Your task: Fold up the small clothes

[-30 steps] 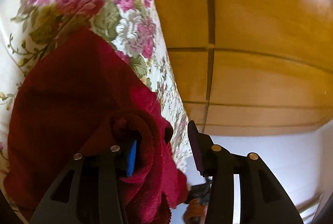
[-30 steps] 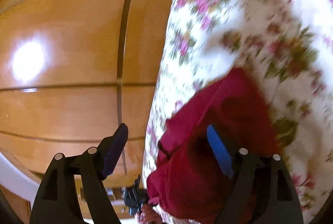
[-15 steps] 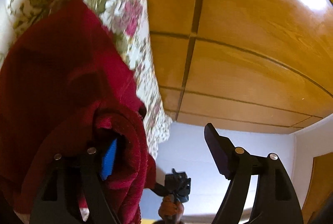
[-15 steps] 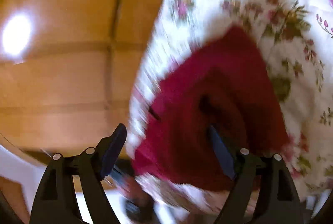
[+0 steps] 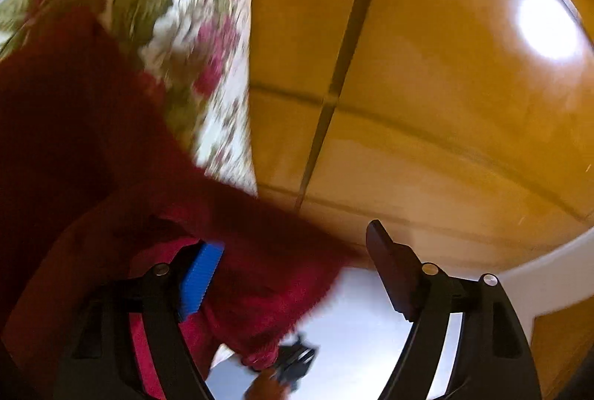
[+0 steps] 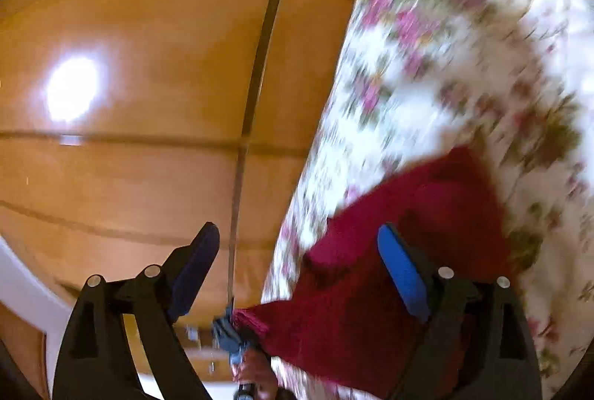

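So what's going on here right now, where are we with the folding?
A person with a gripper in each hand is working on a dark red garment lying on a flowered cloth. The left gripper stands wide, red fabric draped over its blue pad but not pinched. The right gripper is opening, cloth lying between its jaws, unpressed. Both seem to have let go; how neat the fold is, blur hides.

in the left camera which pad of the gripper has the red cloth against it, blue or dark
The blue pad: the red cloth is bunched right against it, while the dark pad stands clear with only the wooden panel behind it.
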`<state>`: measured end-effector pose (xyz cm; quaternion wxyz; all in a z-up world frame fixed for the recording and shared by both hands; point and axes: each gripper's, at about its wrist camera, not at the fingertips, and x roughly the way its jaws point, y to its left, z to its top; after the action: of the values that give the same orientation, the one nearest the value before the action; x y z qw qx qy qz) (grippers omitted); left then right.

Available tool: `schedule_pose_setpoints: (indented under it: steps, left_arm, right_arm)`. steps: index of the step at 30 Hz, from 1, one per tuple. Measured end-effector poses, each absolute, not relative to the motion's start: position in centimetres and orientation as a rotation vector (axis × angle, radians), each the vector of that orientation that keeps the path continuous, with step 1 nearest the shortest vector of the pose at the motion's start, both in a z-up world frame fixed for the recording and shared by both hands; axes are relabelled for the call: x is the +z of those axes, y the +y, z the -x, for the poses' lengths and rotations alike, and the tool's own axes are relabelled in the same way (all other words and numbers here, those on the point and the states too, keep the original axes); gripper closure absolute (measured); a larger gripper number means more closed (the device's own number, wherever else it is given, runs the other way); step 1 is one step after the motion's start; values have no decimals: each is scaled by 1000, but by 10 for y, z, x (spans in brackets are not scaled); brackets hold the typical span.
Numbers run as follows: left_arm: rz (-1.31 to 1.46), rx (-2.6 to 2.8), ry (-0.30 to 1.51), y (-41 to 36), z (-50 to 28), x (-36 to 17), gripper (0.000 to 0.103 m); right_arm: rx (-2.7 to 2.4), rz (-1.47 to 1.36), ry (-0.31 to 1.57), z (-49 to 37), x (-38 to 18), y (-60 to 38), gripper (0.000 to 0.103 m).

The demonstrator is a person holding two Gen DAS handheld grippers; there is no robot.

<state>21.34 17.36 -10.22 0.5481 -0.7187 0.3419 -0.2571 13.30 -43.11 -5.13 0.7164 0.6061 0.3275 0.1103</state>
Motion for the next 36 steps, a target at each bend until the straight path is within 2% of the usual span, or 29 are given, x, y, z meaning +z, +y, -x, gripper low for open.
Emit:
schedule_pose_setpoints:
  steps: [4, 8, 13, 16, 18, 22, 24, 30, 31, 34, 36]
  left_arm:
    - [1763, -576, 689, 190, -210, -105, 22]
    - [1702, -540, 724, 205, -196, -105, 22]
    - [1364, -507, 782, 214, -161, -86, 22]
    - [1188, -479, 806, 213, -138, -78, 23]
    - [1069, -484, 816, 210, -125, -71, 30]
    - [974, -499, 833, 208, -114, -69, 43]
    - [978, -492, 868, 207, -114, -72, 44]
    - [827, -469, 912, 186, -122, -77, 44]
    - [786, -445, 898, 184, -121, -73, 53]
    - [720, -375, 780, 191, -117, -57, 53]
    - [671, -396, 807, 186, -123, -55, 53]
  right_arm:
    - [251, -1346, 778, -131, -56, -423, 15]
    - [302, -1287, 810, -128, -44, -409, 15]
    - [241, -1101, 926, -121, -35, -388, 16]
    - [198, -1055, 1019, -113, -47, -379, 23]
    - [177, -1047, 1052, -106, -56, -378, 31]
    - [137, -983, 1104, -94, -69, -373, 40]
    - [137, -953, 1117, -89, -73, -370, 48]
    - [144, -855, 1153, -80, -77, -351, 53]
    - [136, -832, 1159, -79, -79, -349, 53]
    - [133, -833, 1155, -77, -79, -348, 53]
    - [138, -825, 1151, -77, -79, -348, 53]
